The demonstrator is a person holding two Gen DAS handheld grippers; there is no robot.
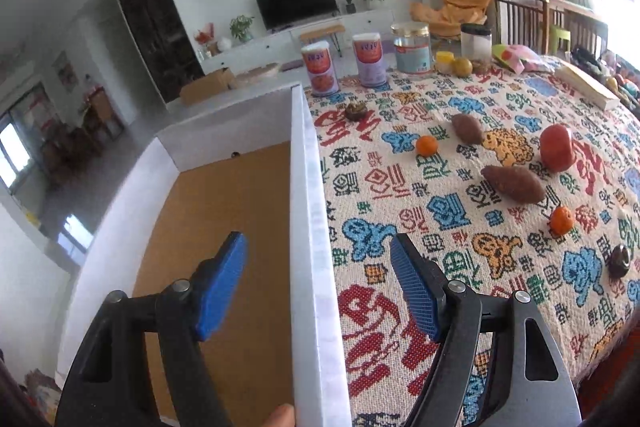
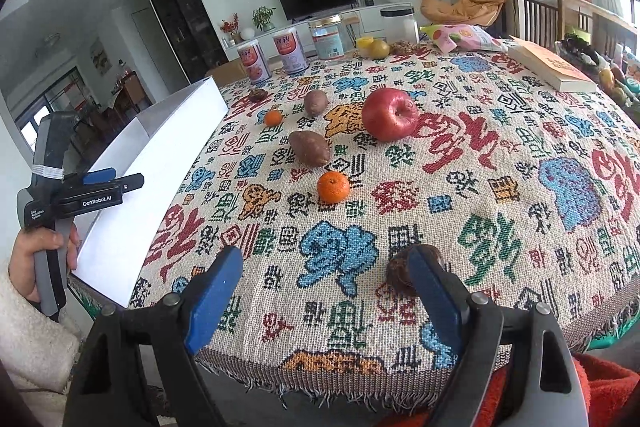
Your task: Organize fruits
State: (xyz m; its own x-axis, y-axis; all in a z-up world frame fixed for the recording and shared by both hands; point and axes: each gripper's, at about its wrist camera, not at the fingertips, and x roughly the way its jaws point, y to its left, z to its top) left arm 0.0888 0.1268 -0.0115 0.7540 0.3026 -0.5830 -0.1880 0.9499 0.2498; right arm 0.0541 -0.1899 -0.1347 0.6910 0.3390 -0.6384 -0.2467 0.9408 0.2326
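Left wrist view first: the left hand-held gripper (image 1: 318, 279) sits at the bottom of the frame with its blue pads spread wide. The white wall of the box (image 1: 308, 211) runs up between them but neither pad touches it, so it grips nothing. The box fills the left half of the frame and its brown floor is bare. To the right, on the patterned cloth of the worktop (image 1: 400, 347), the fruit is scattered: a red apple (image 1: 557, 147) at centre right, a small orange (image 1: 427, 145) near the middle and another orange (image 1: 561, 220) lower right. Two sweet potatoes lie among them, one (image 1: 513, 183) just left of the apple and one (image 1: 467, 128) above it. Cans and jars line the far edge.

Right wrist view: the right hand-held gripper (image 2: 326, 291) is wide open at the bottom, nothing pinched. A small brown round thing (image 2: 400, 273) sits just beside its right pad; can't tell if it touches. The apple (image 2: 390, 114) sits upper centre, one orange (image 2: 333, 187) mid-frame, the other (image 2: 273, 117) further up left. The left gripper (image 2: 116, 179) shows at the left edge by the box (image 2: 160, 163), held in a person's hand (image 2: 30, 259).
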